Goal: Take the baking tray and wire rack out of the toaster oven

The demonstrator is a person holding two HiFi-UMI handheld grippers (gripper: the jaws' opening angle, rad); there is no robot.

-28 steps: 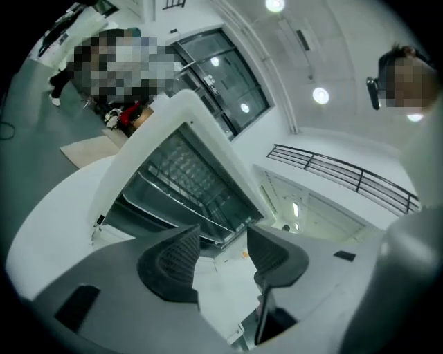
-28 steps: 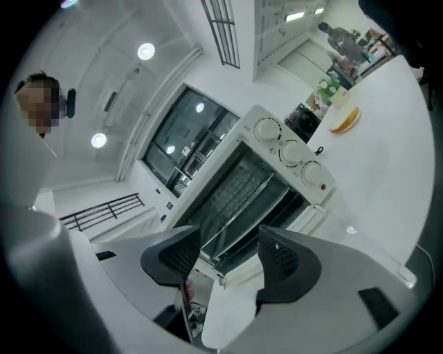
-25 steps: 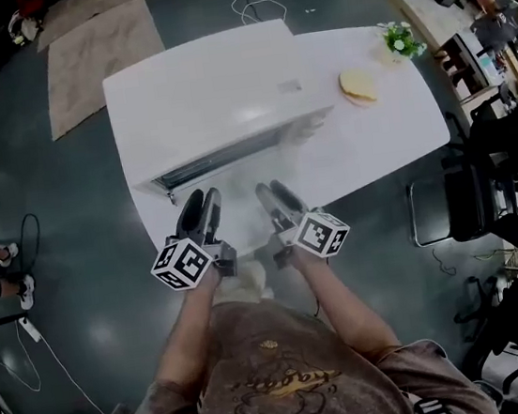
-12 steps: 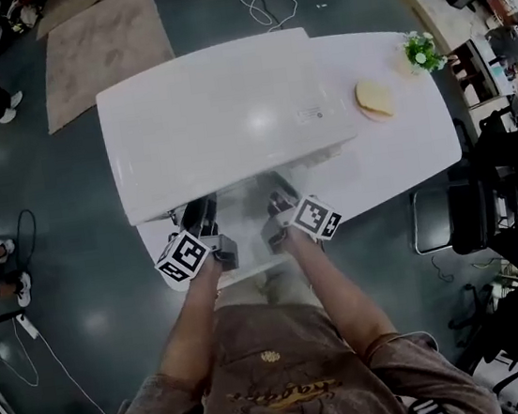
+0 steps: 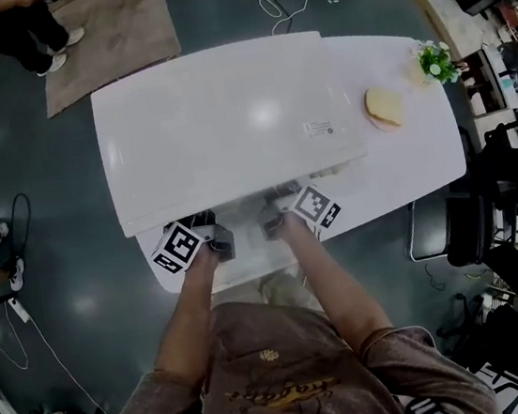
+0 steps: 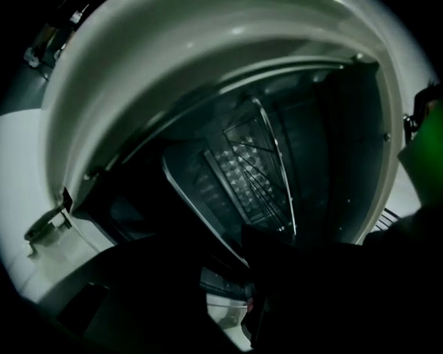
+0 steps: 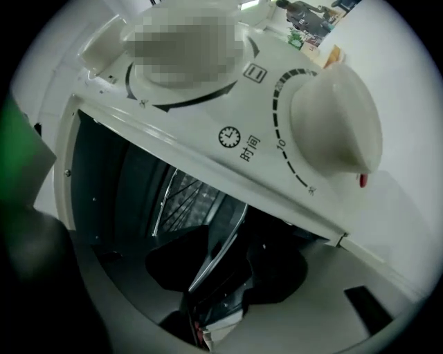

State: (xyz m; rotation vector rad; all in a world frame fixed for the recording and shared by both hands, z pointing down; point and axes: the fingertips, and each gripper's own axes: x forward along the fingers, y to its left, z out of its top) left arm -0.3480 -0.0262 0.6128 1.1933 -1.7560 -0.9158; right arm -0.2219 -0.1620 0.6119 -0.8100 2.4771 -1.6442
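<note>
The white toaster oven point(image 5: 219, 121) stands on a white table point(image 5: 405, 163) with its door point(image 5: 246, 255) folded down. Both grippers reach into its mouth, and the oven top hides their fingertips in the head view. In the left gripper view the dark baking tray point(image 6: 190, 180) and wire rack point(image 6: 270, 166) lie inside. The left gripper point(image 6: 228, 276) straddles the tray's front rim, its jaws just closing. The right gripper point(image 7: 221, 256) has the tray point(image 7: 232, 221) rim between its closing jaws, with the rack point(image 7: 183, 197) behind. A gap still shows beside each rim.
The timer knob point(image 7: 336, 121) sits just above the right gripper. A flat round loaf point(image 5: 383, 106) and a small potted plant point(image 5: 434, 60) stand on the table's right end. A rug point(image 5: 108, 32), cables and chairs surround the table.
Both grippers have moved forward and down into the oven opening. Their fingers, in plain sight above the door a second ago, are now hidden under the oven's top.
</note>
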